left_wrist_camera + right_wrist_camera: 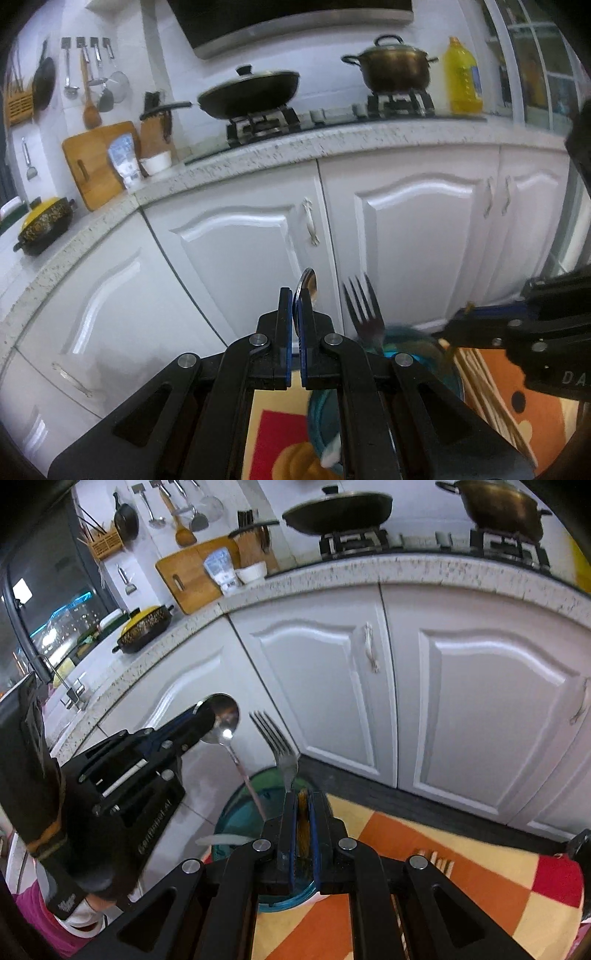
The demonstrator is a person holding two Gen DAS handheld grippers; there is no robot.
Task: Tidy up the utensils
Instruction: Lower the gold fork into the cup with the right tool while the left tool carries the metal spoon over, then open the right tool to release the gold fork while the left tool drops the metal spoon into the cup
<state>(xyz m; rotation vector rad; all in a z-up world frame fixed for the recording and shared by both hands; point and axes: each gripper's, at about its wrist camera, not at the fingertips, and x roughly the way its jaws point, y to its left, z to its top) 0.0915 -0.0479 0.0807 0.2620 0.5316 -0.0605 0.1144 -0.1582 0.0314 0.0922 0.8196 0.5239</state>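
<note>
left claw (pixel 293 295), mine: clenched on a spoon (pixel 308 286), bowl uppermost, handle slanting down toward the teal glass bowl (pixel 236 812). right claw (pixel 303 797), mine: clenched on a fork (pixel 282 746), tines up, just beside the spoon. both held over the bowl on an orange-and-yellow checked mat (pixel 443 834), before white cabinet doors (pixel 406 221).

The black left gripper with blue-edged pads (pixel 207 716) points toward two o'clock, jaws clamped tight on a shiny steel spoon (pixel 221 720). The black right gripper (pixel 303 805) points toward twelve, tilted downward, jaws pinched together on a brown-handled steel fork (pixel 282 753).
</note>
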